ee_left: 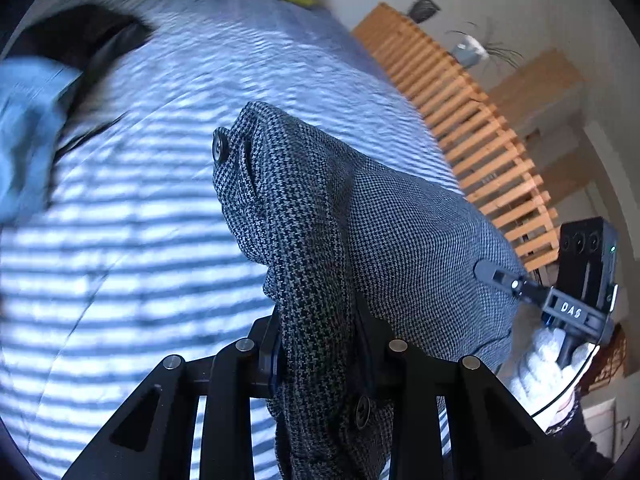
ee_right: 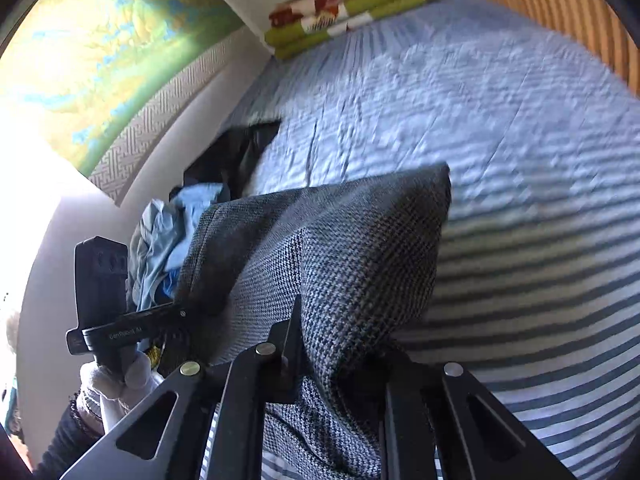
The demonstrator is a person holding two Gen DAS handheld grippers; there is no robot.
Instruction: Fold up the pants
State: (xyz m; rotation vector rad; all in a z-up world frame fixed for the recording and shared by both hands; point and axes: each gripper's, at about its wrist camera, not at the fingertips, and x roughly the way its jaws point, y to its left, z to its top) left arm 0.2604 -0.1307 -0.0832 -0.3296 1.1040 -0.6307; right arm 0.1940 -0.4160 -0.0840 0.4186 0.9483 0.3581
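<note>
Grey houndstooth pants (ee_left: 360, 208) hang lifted above the blue-and-white striped bed cover (ee_left: 120, 240). My left gripper (ee_left: 320, 356) is shut on the waistband, a thick bunch of cloth with two dark buttons (ee_left: 220, 145) filling the gap between its fingers. In the same view my right gripper (ee_left: 486, 270) pinches the pants farther right, held by a white-gloved hand (ee_left: 540, 364). The right wrist view shows my right gripper (ee_right: 336, 364) shut on a fold of the pants (ee_right: 360, 248), with cloth draped over its fingers. At the left of that view is my left gripper (ee_right: 178, 312), its tips hidden in the fabric.
A heap of light blue and black clothes (ee_right: 176, 232) lies at the bed's left side near the wall. Folded green, red and white fabric (ee_right: 344, 8) sits at the far end of the bed. A wooden slatted frame (ee_left: 460, 112) runs along the right side.
</note>
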